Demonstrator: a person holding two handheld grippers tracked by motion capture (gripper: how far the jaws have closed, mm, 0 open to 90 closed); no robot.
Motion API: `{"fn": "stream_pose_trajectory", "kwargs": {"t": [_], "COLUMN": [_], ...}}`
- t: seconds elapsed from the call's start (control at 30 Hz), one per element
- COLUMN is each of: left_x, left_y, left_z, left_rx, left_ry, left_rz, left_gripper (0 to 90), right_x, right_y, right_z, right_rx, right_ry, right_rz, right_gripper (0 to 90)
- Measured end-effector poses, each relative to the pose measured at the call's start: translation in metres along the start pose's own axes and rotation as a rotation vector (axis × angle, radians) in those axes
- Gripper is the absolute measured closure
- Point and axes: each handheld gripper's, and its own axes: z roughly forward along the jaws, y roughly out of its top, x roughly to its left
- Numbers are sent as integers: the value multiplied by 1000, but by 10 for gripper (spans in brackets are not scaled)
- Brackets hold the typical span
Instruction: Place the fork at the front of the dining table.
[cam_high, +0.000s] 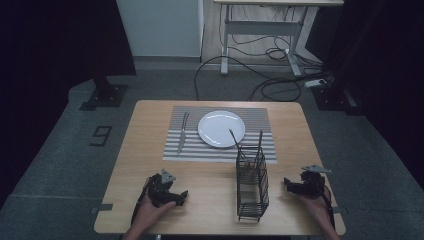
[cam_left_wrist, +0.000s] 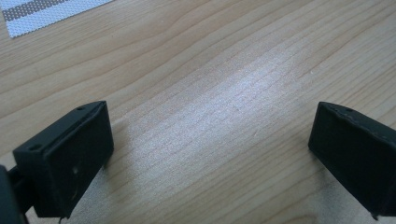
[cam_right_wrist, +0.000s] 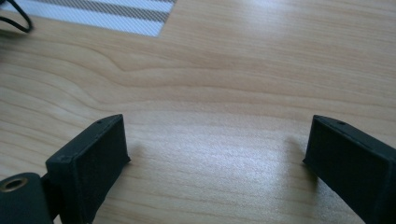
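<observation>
Progress looks early. In the high view your left gripper (cam_high: 176, 196) and right gripper (cam_high: 295, 185) rest at the bottom of the frame, either side of the black wire cutlery basket (cam_high: 251, 186), which has utensils standing in it. Mid-frame, a silver knife (cam_high: 183, 131) lies left of the round white plate (cam_high: 221, 128) on the striped grey placemat (cam_high: 175, 150). I judge the basket's utensils remain to be set.

In the left gripper view, its jaws are wide apart, holding nothing.

In the right gripper view, the same: fully spread, empty.

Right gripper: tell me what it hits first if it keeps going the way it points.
Probably the wire basket. In the high view the right gripper points left at it over bare table, jaws open and empty; depth is uncertain.
</observation>
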Motion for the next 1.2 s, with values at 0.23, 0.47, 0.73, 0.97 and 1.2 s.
{"fn": "stream_pose_trajectory", "kwargs": {"t": [0.23, 0.47, 0.73, 0.97, 1.2], "left_x": [0, 0, 0, 0, 0], "left_y": [0, 1, 1, 1, 1], "left_z": [0, 0, 1, 1, 1], "left_rx": [0, 0, 0, 0, -1], "left_ry": [-1, -3, -5, -5, -5], "left_rz": [1, 3, 4, 4, 3], "left_gripper": [0, 0, 0, 0, 0], "right_x": [6, 17, 29, 41, 55], "right_y": [8, 26, 49, 71, 91], "right_z": [-15, -37, -49, -59, -61], "right_rx": [-65, -161, -219, -264, -287], "right_ry": [6, 30, 114, 158, 194], "right_rz": [-20, -32, -35, -51, -74], "right_gripper": [71, 129, 183, 264, 316]}}
